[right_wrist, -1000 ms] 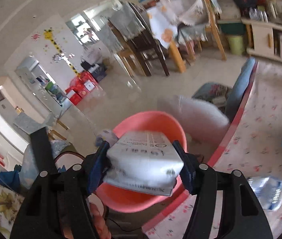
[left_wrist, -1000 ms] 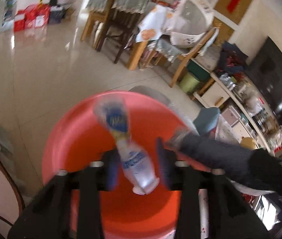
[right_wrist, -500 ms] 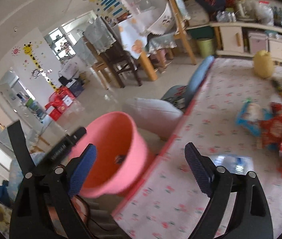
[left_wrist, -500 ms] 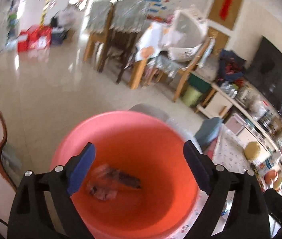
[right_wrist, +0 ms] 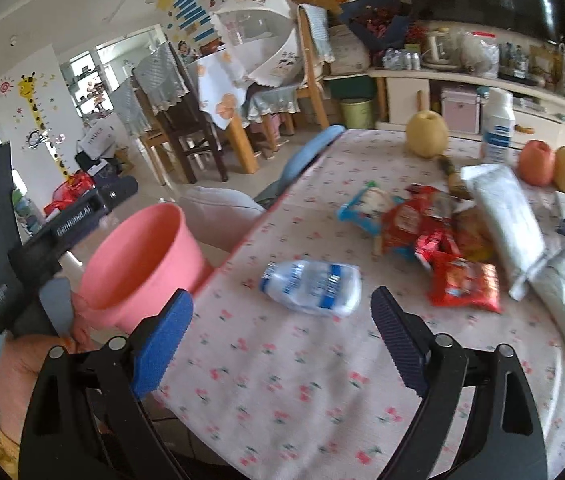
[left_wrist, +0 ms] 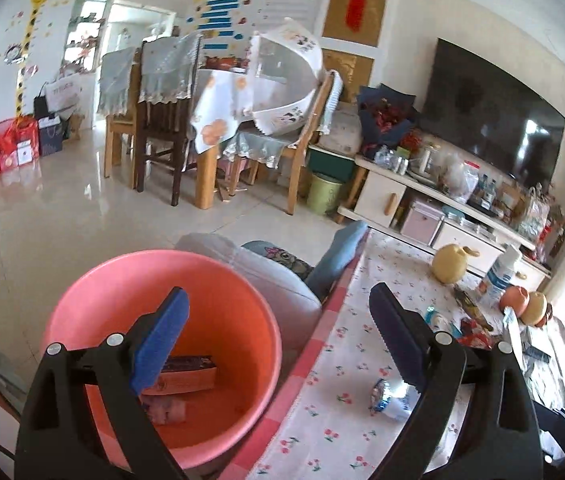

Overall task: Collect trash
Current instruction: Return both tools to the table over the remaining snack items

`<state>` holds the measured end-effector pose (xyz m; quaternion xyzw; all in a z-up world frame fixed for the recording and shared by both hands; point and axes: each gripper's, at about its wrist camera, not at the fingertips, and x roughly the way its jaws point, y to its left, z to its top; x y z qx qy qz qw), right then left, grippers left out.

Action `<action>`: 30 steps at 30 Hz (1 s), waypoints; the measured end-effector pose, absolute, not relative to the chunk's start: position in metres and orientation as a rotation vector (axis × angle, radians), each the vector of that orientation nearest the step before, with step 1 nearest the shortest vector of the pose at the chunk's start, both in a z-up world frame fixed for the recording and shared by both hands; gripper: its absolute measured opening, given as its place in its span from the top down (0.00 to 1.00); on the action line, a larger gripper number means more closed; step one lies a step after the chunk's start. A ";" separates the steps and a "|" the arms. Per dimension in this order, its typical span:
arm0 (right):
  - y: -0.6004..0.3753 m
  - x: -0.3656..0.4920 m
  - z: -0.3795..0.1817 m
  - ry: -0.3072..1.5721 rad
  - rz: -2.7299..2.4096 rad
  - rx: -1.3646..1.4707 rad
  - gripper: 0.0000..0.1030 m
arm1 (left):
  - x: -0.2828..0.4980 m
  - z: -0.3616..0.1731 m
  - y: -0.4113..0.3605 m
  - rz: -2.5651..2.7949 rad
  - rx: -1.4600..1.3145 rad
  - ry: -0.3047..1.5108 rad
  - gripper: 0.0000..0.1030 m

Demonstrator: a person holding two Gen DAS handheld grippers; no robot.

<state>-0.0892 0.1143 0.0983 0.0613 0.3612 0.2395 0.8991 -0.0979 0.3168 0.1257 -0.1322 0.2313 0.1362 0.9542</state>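
My right tongs point(right_wrist: 281, 334) gaped empty over the surface point(right_wrist: 282, 392), left tongs point(left_wrist: 278, 332) likewise above the pink bucket point(left_wrist: 82, 296). The crushed bottle point(right_wrist: 312, 287) lay at twelve o'clock, long axis crosswise, nearer my right.

Left wrist camera is looking down past its fingers into the pink bucket point(left_wrist: 94, 300); right is facing the table point(right_wrist: 282, 380), sharing both.
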 end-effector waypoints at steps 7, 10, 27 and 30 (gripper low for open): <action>0.084 -0.101 0.097 0.726 0.463 0.138 0.08 | -0.097 0.129 0.286 0.224 -0.239 0.489 0.11; 0.073 -0.103 0.098 0.719 0.457 0.150 0.08 | -0.097 0.129 0.271 0.197 -0.220 0.495 0.11; 0.010 -0.101 0.091 0.712 0.356 0.175 0.07 | -0.079 0.113 0.186 0.091 0.028 0.584 0.11; 0.002 -0.101 0.092 0.706 0.341 0.177 0.07 | -0.078 0.111 0.177 0.080 0.040 0.594 0.11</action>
